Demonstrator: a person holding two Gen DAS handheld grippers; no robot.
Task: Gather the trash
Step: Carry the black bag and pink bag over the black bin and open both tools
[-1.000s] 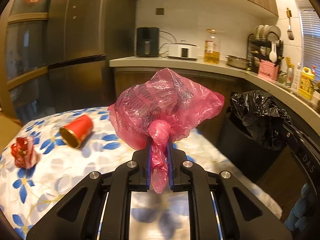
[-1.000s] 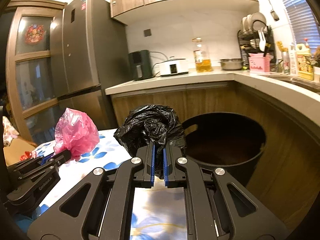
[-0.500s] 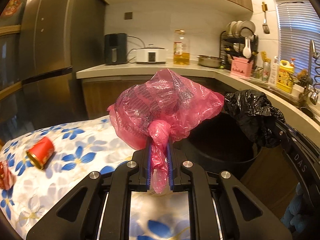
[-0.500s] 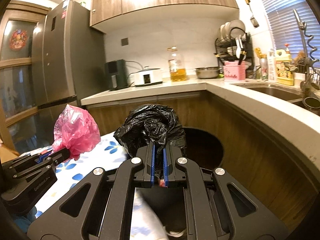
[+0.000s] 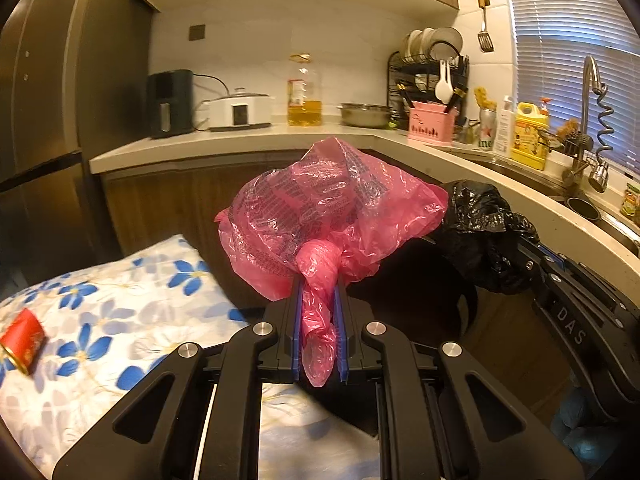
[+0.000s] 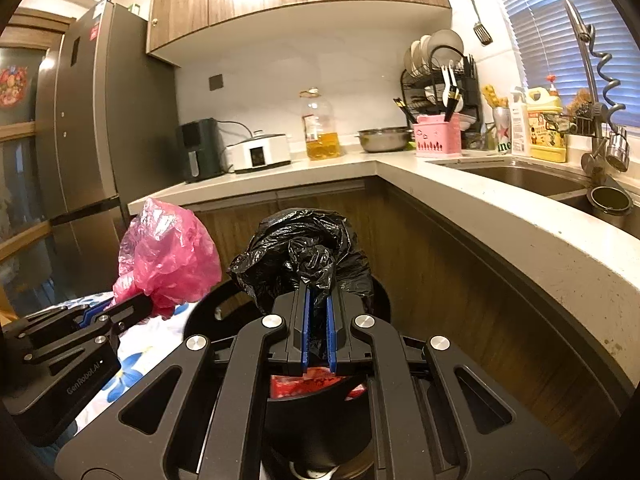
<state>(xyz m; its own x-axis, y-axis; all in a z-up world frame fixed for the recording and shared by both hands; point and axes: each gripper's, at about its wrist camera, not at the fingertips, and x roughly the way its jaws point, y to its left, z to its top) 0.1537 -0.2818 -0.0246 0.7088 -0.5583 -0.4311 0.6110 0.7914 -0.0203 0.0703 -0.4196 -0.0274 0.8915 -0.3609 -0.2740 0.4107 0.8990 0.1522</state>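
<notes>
1. The left gripper [image 5: 318, 322] has its blue-padded jaws pinching the twisted neck of a crumpled translucent pink plastic bag [image 5: 328, 216], which billows in front of the fingers above the edge of the flower-print tablecloth [image 5: 120, 304]

2. The right gripper [image 6: 318, 326] has its jaws pressed nearly together on a wad of crinkled black plastic bag [image 6: 308, 252], held over the round black bin [image 6: 320, 412], where some red rubbish already lies

3. Risk for the pink bag: in the right wrist view it sits to the left of the bin's rim, more over the table than over the opening. Let go from there, light film like this would likely drift and land on the cloth or the floor

4. Risk for the black bag: thin film tends to cling to rubber pads, so it may hang on one jaw after release instead of falling

5. The two grippers are close side by side; swinging the left one towards the bin could knock it against the right

6. A red cylindrical tin can [image 5: 22, 346] lies on its side near the table's left edge, not yet collected; a bump to the table could set it rolling off
</notes>
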